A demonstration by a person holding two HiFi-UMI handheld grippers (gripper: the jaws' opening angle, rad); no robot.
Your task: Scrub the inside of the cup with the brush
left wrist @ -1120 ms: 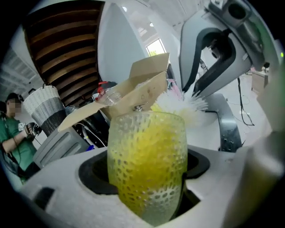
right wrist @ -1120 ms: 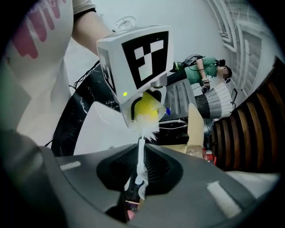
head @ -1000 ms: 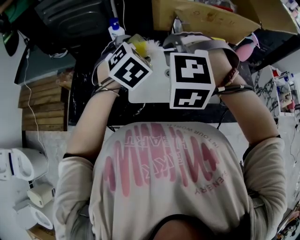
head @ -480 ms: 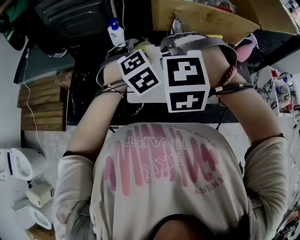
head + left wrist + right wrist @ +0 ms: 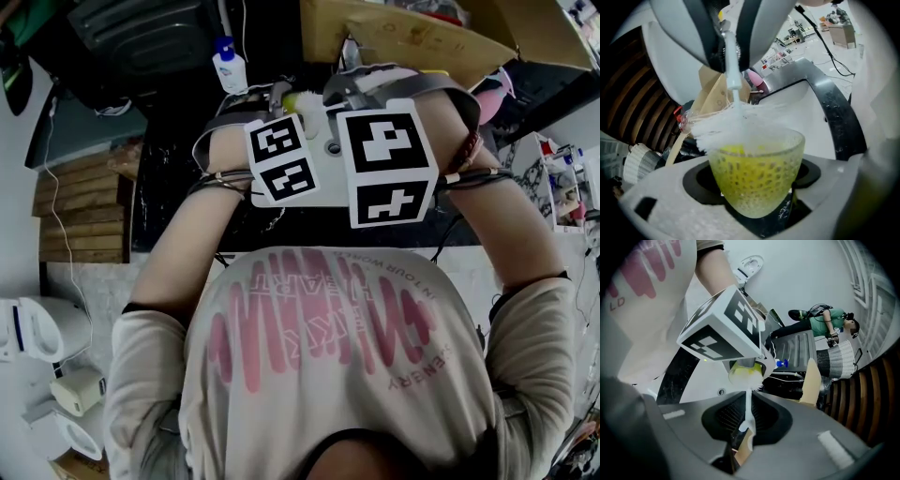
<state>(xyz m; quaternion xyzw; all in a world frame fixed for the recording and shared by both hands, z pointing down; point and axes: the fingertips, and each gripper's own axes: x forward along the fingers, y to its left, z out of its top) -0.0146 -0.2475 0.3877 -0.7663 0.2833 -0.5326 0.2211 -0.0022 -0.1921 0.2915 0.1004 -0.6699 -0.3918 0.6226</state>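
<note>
**Brush meets cup over the sink**

The left gripper (image 5: pixel 757 208) has its jaws pressed against the sides of a translucent yellow-green cup with a dimpled wall (image 5: pixel 757 180), held in the air. The right gripper (image 5: pixel 740 439) pinches the pale handle of a white-bristled brush (image 5: pixel 748 406). The bristles sit at the cup's mouth and spill over its rim. Under both lies a white sink (image 5: pixel 323 183) set in the black counter (image 5: pixel 178 187). Toward the counter's far edge stands a white bottle with a blue cap (image 5: pixel 228 64).
</note>
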